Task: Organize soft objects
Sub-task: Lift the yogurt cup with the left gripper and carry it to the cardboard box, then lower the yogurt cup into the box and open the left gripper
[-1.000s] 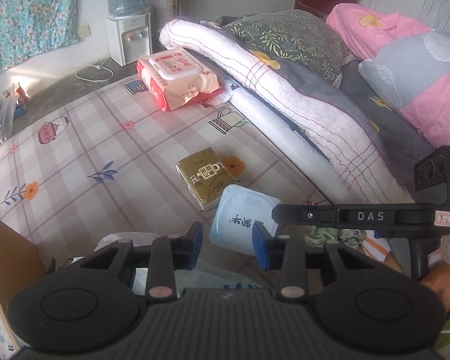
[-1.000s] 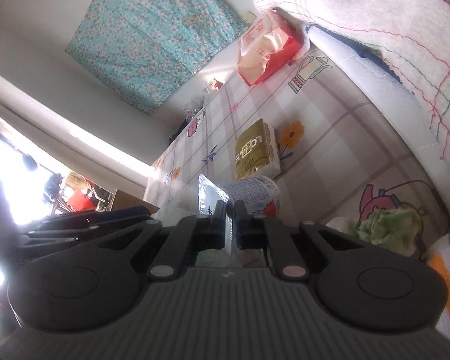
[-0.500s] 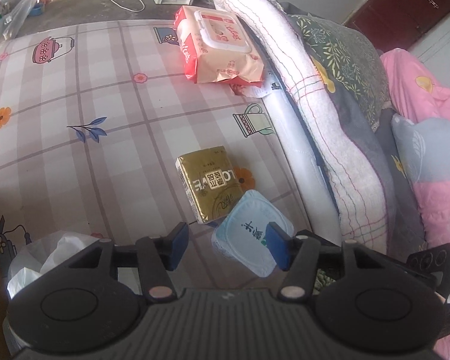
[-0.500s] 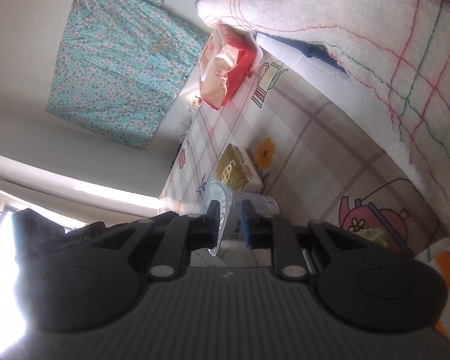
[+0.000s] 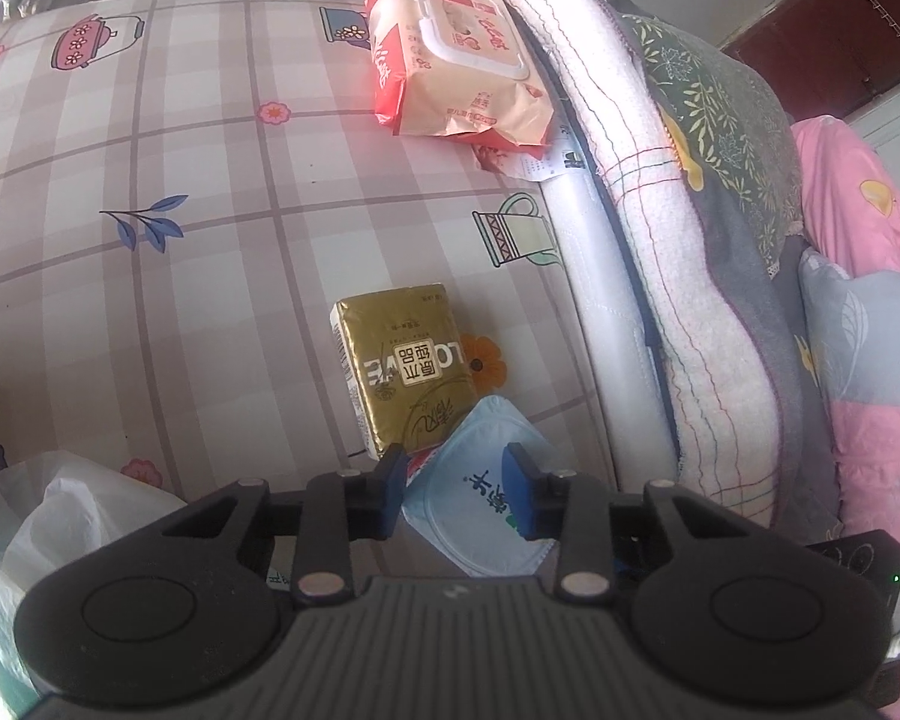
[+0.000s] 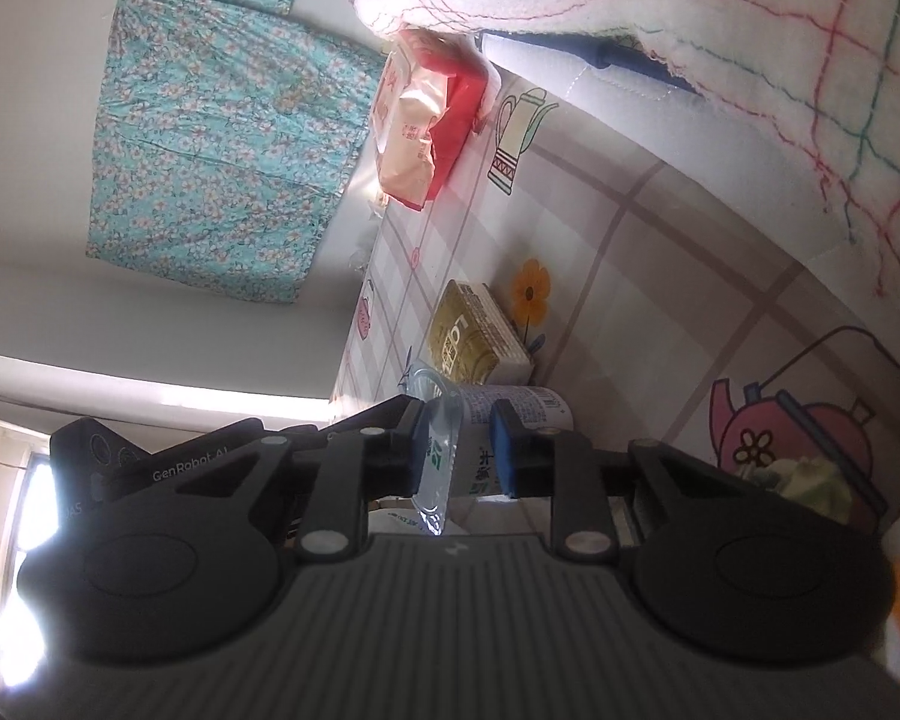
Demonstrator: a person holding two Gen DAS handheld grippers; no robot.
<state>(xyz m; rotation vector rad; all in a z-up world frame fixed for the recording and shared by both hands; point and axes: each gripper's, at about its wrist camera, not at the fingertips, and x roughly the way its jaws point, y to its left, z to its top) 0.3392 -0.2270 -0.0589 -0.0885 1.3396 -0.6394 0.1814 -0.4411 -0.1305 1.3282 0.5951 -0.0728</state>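
- The left gripper (image 5: 455,480) is wide open, and its blue fingers (image 5: 390,476) hold nothing.
- It hangs over a pale blue soft pack (image 5: 480,510) with a sealed, flat rim.
- In the right wrist view the right gripper (image 6: 465,450) is open too. The pack's flat rim (image 6: 437,468) sits in the gap, close to one blue pad. The other pad is apart from the pack, so nothing is squeezed.
- The blue pack lies on a checked sheet (image 5: 210,252) with teapots and flowers on it.
- A gold tissue pack (image 5: 405,378) lies flat just behind the blue pack. They seem to touch at one corner.
- A big red and cream pack of wet wipes (image 5: 456,60) lies far back, next to a rolled white blanket (image 5: 678,252) with thin colored lines.
- A white plastic bag (image 5: 60,516) sits at the near left edge.
- A teal flowered cloth (image 6: 222,162) hangs on the wall.
- Pink bedding (image 5: 870,330) is piled on the far right.
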